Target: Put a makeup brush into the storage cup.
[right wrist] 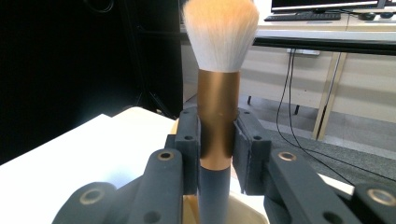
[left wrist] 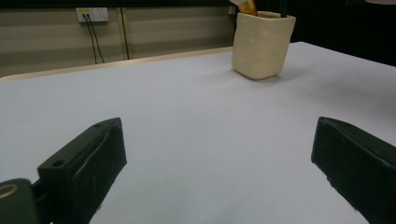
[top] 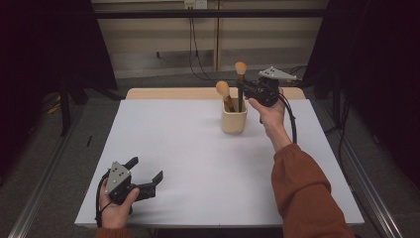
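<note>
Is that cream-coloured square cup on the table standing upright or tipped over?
Upright: the cream-coloured square cup sits flat on the white table, mouth upward, with one copper-handled makeup brush leaning inside.

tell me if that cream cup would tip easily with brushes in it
Probably somewhat: the cream cup is small and taller than wide, and the leaning brush sticks out well above its rim. The brush clamped in the right claw would likely raise the top weight once dropped in.

Your makeup brush (right wrist: 218,84), pale bristles above a bronze ferrule and dark handle, stands upright over the cream holder (top: 234,120), its tip seemingly inside; a second brush (top: 224,94) leans there.
</note>
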`<state>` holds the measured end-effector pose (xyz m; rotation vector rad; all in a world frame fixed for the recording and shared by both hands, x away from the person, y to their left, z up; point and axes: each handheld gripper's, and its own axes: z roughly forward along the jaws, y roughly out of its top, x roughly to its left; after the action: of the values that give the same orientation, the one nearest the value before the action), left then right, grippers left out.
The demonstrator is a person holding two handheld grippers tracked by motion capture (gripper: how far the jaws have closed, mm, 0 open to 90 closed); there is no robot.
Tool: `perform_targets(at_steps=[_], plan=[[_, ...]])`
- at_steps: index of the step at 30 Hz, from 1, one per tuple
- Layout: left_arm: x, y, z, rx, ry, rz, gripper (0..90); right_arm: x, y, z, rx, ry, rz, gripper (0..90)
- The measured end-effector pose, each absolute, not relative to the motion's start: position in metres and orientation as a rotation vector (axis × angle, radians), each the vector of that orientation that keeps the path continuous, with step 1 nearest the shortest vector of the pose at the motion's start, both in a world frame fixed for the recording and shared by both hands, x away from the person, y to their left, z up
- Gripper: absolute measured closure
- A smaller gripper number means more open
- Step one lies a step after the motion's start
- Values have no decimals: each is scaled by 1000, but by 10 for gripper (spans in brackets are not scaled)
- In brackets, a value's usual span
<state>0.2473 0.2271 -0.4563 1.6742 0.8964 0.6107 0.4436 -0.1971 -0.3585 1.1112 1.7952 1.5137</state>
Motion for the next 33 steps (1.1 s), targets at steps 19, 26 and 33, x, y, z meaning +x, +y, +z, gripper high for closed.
perform_targets(at_steps=[19,26,33], plan=[[246,228,-456,1671,901,615,31,447,-195,-376,1142,1805,1498,739],[247,229,-456,1669,903,619,29,447,-198,-385,1163,1801,1495,739],[247,229,-456,1661,915,621,26,447,-198,-392,1171,1819,1503,739]])
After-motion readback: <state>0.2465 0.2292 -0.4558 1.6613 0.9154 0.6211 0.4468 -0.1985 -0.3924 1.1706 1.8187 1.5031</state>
